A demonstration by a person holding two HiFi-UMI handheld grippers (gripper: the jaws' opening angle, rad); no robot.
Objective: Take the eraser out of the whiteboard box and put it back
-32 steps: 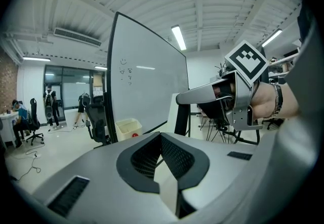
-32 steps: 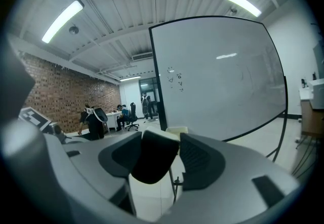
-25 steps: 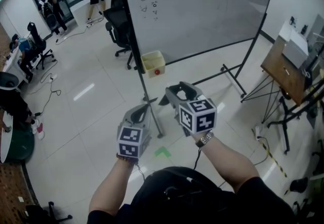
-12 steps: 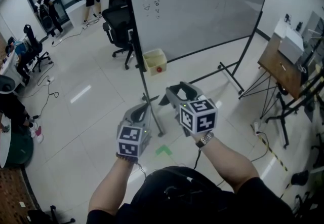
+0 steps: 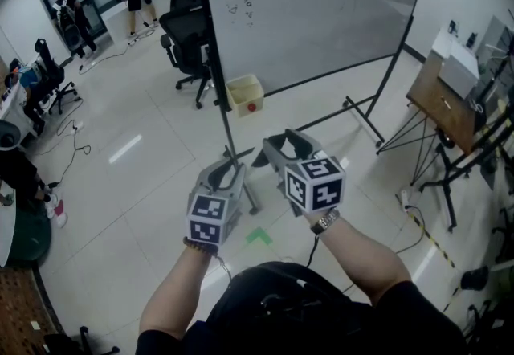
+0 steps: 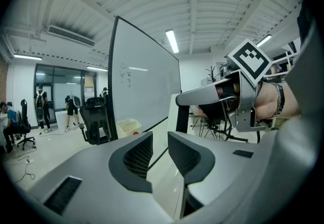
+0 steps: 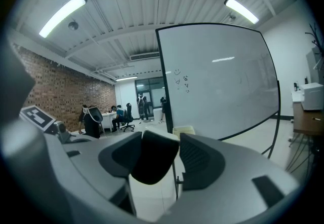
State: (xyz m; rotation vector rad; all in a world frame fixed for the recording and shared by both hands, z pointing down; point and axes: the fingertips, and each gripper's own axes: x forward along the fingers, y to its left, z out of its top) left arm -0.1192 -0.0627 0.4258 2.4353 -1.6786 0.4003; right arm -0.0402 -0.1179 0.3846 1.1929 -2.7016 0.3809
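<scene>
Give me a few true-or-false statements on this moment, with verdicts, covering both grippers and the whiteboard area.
1. The right gripper holds a dark eraser between its jaws. True.
2. The left gripper grips a marker. False: nothing is between its jaws, which are opening.
3. The whiteboard bears small drawings near its upper left. True.
4. The yellowish box sits on the wooden table. False: it is low down beside the whiteboard's left post.
</scene>
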